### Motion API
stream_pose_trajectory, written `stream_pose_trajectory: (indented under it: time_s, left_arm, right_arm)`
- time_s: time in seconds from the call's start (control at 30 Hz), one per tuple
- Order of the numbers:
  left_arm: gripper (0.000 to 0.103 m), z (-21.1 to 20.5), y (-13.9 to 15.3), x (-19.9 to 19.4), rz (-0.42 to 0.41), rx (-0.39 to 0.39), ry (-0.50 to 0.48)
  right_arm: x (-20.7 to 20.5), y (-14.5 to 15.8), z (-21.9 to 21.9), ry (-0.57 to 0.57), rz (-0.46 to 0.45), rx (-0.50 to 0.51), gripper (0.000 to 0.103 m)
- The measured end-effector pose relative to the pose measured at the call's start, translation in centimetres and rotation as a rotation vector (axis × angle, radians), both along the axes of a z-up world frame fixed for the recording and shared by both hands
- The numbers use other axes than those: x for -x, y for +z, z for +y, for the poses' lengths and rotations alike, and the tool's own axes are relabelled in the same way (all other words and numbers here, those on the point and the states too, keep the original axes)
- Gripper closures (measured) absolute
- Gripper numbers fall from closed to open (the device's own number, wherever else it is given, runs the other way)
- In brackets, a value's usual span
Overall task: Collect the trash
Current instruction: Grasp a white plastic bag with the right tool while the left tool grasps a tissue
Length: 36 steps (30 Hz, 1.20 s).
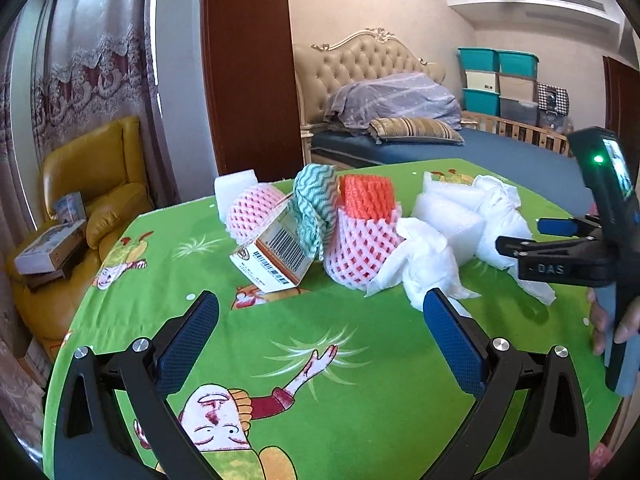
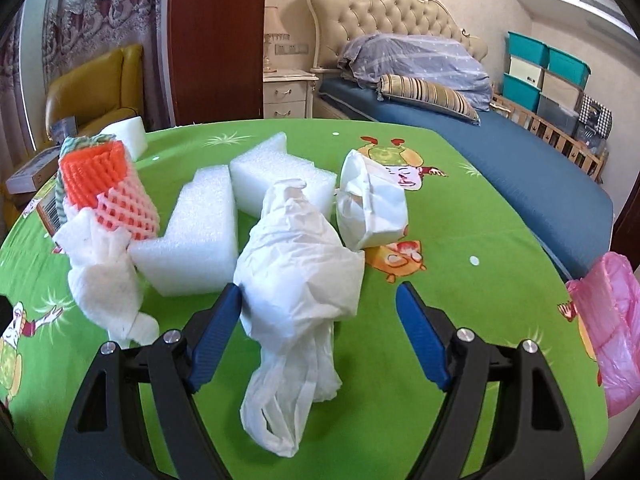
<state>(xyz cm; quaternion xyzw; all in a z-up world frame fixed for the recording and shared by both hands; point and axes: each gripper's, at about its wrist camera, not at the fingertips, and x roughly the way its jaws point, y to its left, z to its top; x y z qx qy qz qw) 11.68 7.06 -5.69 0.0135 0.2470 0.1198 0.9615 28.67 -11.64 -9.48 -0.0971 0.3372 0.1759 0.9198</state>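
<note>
On the table (image 2: 480, 248), covered with a green cartoon-printed cloth, trash is heaped toward the far edge. The right gripper (image 2: 320, 304) is seen wide open: a crumpled white plastic bag (image 2: 296, 280) lies between its blue ribbed fingers (image 2: 218, 332), brushing the left one, unclamped. The left gripper (image 1: 320, 320) is likewise held wide open above bare cloth, with nothing between its pads; a wad of white tissue (image 1: 424, 264) lies just beyond its right finger.

Three white foam blocks (image 2: 200, 224) are counted, spongy and angular, one at the far left edge. Two netted foam sleeves are seen: an orange-and-pink one (image 2: 108, 188) and a pink one (image 1: 250, 212). One small barcoded carton (image 1: 276, 260), one teal-striped cloth (image 1: 316, 204) and one folded white packet (image 2: 372, 204) are present. A pink plastic bag (image 2: 616, 328) hangs at the right edge.
</note>
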Motion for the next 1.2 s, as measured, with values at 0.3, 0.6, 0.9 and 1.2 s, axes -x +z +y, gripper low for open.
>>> stream_pose_trajectory:
  time_s: [0.3, 0.6, 0.9, 1.2]
  left_arm:
    - [0.007, -0.1, -0.6, -1.3, 0.071, -0.011, 0.03]
    - [0.007, -1.7, -0.8, -3.0, 0.11, 0.071, -0.081]
    - [0.033, -4.3, -2.1, -8.4, 0.209, 0.133, -0.068]
    - [0.07, -4.2, -2.5, -9.4, 0.22, 0.172, -0.068]
  right_arm:
    - [0.5, 0.3, 0.4, 0.041, -0.019, -0.005, 0.079]
    - [3.5, 1.8, -3.4, 0.008, -0.089, -0.095, 0.084]
    - [4.4, 1.2, -6.4, -0.016, -0.087, -0.126, 0.084]
    - [4.3, 0.0, -7.0, -0.01, -0.048, -0.162, 0.084]
